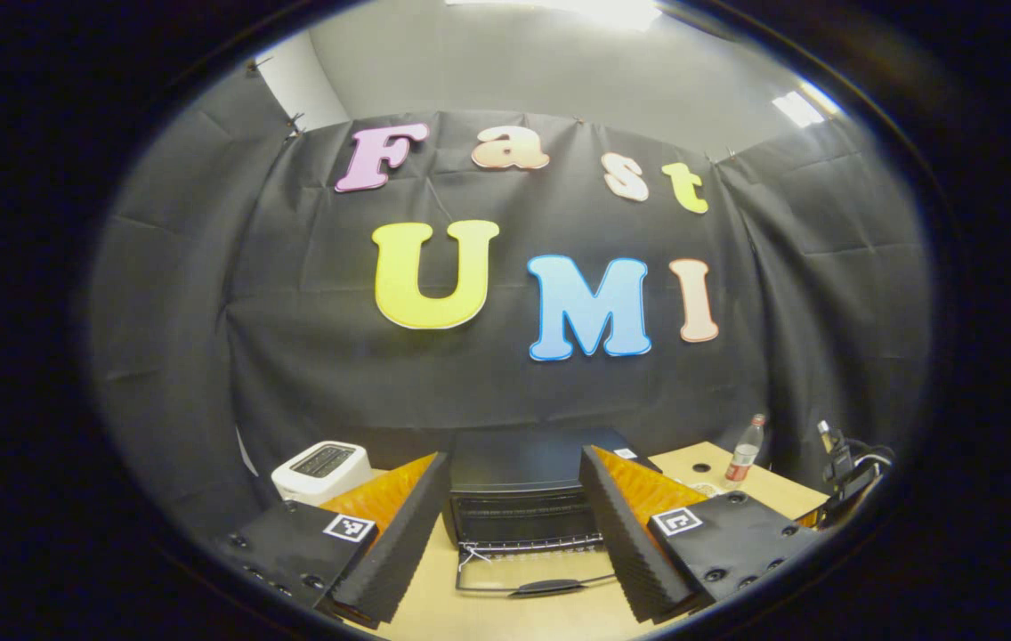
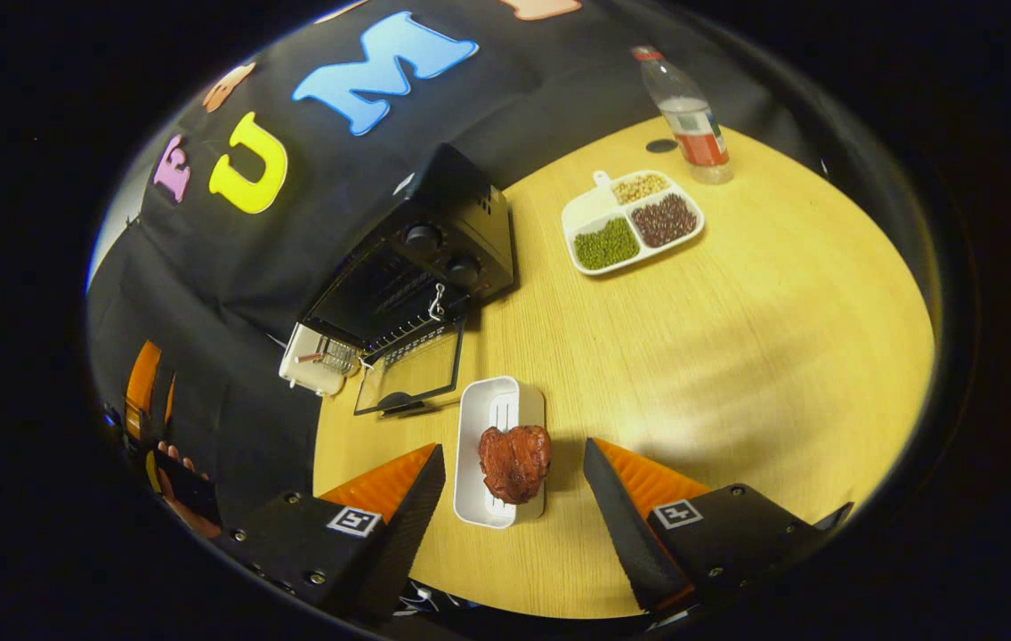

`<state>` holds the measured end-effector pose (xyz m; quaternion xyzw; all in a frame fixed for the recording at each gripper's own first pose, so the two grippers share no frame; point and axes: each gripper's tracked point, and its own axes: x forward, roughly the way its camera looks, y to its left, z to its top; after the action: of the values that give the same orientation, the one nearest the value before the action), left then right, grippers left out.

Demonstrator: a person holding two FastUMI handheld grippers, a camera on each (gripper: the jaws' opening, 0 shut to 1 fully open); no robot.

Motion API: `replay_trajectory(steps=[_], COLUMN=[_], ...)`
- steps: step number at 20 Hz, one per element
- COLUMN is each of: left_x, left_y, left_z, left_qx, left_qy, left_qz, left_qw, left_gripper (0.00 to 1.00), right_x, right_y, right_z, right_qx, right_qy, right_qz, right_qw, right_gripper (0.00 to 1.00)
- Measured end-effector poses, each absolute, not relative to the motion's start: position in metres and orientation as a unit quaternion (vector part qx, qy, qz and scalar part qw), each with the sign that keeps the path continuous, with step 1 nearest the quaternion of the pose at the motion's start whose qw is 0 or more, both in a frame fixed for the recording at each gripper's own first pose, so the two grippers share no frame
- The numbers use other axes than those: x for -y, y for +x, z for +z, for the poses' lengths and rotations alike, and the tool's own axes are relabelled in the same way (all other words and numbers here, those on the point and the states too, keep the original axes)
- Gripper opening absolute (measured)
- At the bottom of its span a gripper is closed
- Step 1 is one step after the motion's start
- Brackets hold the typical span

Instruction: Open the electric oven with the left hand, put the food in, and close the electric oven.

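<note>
Tabletop point(image 2: 737, 356), meat point(image 2: 515, 462) between open right tongs point(image 2: 514, 499)

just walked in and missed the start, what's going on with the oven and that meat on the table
A person is loading a black electric oven on the light wooden table. Its glass door already hangs open. The right gripper is open, its fingers either side of a reddish-brown piece of meat lying on a white rectangular tray, not yet gripped. The left gripper is open, facing the oven's open front.
</note>
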<state>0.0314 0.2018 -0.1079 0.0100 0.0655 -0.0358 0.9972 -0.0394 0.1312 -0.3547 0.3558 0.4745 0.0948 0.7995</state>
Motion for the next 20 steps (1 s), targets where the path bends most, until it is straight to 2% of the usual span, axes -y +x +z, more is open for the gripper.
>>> replay_trajectory(steps=[1, 2, 3, 5, 7, 9, 10, 11, 12, 13, 15, 20], left_x=[-0.202, -0.199, -0.195, -0.188, -0.188, -0.185, -0.185, -0.185, -0.186, -0.186, -0.185, -0.182], left_y=[0.031, 0.03, 0.028, 0.028, 0.029, 0.028, 0.026, 0.025, 0.024, 0.023, 0.022, 0.018], left_z=[-0.107, -0.108, -0.105, -0.101, -0.103, -0.103, -0.105, -0.105, -0.107, -0.107, -0.111, -0.104], left_qx=[-0.066, -0.071, -0.07, -0.069, -0.076, -0.08, -0.083, -0.087, -0.089, -0.091, -0.099, -0.093], left_qy=[0.013, 0.015, 0.015, 0.022, 0.029, 0.03, 0.032, 0.035, 0.038, 0.04, 0.044, 0.05], left_qz=[-0.029, -0.023, -0.021, -0.017, -0.004, 0.01, 0.017, 0.023, 0.03, 0.035, 0.044, 0.055], left_qw=[0.997, 0.997, 0.997, 0.997, 0.997, 0.996, 0.996, 0.995, 0.995, 0.994, 0.993, 0.993], left_gripper=[0.92, 0.97, 0.92, 1.0, 0.92, 0.92, 1.0, 0.92, 0.93, 0.95, 0.97, 0.99], right_x=[-0.133, -0.133, -0.137, -0.143, -0.147, -0.148, -0.15, -0.156, -0.15, -0.15, -0.153, -0.15], right_y=[-0.04, -0.041, -0.039, -0.038, -0.036, -0.032, -0.026, -0.021, -0.021, -0.016, -0.014, -0.005], right_z=[-0.363, -0.369, -0.374, -0.38, -0.387, -0.39, -0.389, -0.39, -0.381, -0.382, -0.38, -0.356], right_qx=[-0.484, -0.491, -0.495, -0.504, -0.51, -0.517, -0.513, -0.508, -0.504, -0.503, -0.502, -0.481], right_qy=[0.361, 0.367, 0.376, 0.395, 0.401, 0.409, 0.424, 0.446, 0.456, 0.453, 0.455, 0.476], right_qz=[0.101, 0.108, 0.115, 0.13, 0.14, 0.145, 0.145, 0.145, 0.154, 0.161, 0.164, 0.186], right_qw=[0.791, 0.782, 0.774, 0.757, 0.748, 0.738, 0.732, 0.723, 0.717, 0.718, 0.717, 0.712], right_gripper=[0.95, 0.95, 0.91, 0.89, 0.89, 0.75, 0.64, 0.39, 0.22, 0.21, 0.07, 0.07])
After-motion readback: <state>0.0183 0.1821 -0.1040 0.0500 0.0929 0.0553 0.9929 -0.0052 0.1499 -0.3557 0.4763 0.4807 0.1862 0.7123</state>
